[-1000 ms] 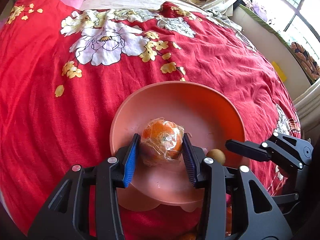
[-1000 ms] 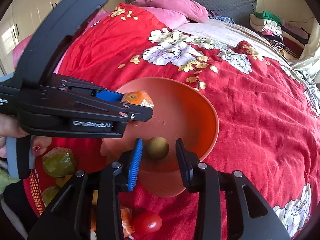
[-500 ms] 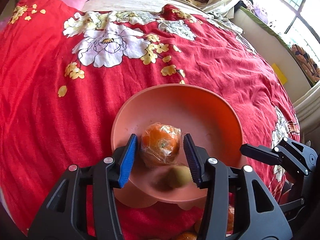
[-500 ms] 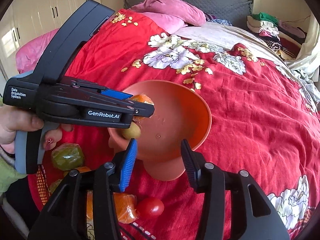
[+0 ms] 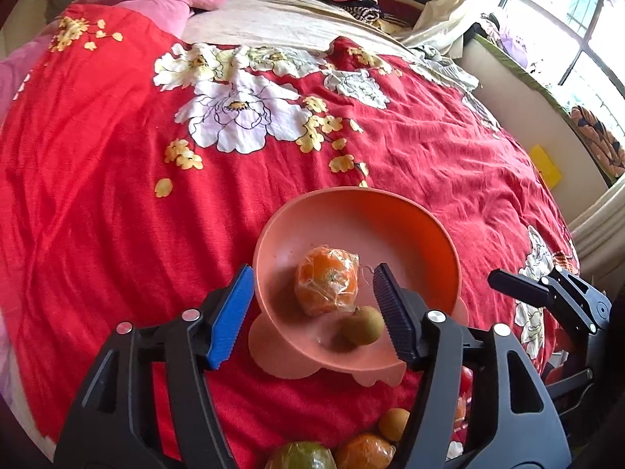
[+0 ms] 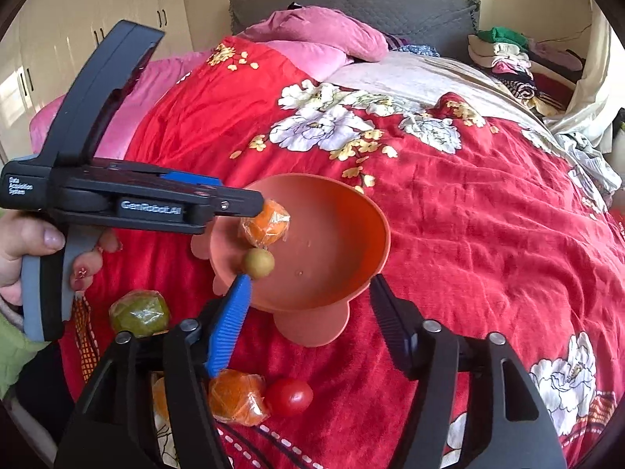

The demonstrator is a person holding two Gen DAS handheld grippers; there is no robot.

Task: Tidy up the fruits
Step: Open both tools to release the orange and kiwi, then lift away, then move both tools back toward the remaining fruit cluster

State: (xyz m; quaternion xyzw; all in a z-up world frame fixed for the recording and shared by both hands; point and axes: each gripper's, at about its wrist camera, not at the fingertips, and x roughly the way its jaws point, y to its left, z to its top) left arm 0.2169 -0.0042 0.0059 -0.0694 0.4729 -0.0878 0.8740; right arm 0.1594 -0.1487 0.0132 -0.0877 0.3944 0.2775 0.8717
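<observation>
A salmon-pink footed bowl point(image 5: 394, 211) point(image 6: 351, 215) stands on the red floral bedspread. Inside it lie a plastic-wrapped orange point(image 5: 327, 279) point(image 6: 265, 226) and a small brown-green round fruit point(image 5: 362, 325) point(image 6: 258, 262). My left gripper point(image 5: 312, 308) hovers over the bowl's near rim, its jaws opening, the pads clear of the orange. My right gripper point(image 6: 308, 320) sits just before the bowl's foot, its jaws opening with no fruit between them. In the right wrist view the left gripper's body point(image 6: 129, 199) is held by a hand at the left.
Loose fruit lies near the bed's front edge: a wrapped green fruit point(image 6: 139, 312) point(image 5: 300, 456), wrapped oranges point(image 6: 236, 396) point(image 5: 364, 451), a red tomato point(image 6: 289, 396) and a small brown fruit point(image 5: 393, 424). Pink pillows point(image 6: 324, 35) and folded clothes point(image 6: 508, 58) lie at the far end.
Both grippers let go and widened: the orange and the small brown fruit now lie loose in the bowl. Both grippers pulled back and up from the bowl.
</observation>
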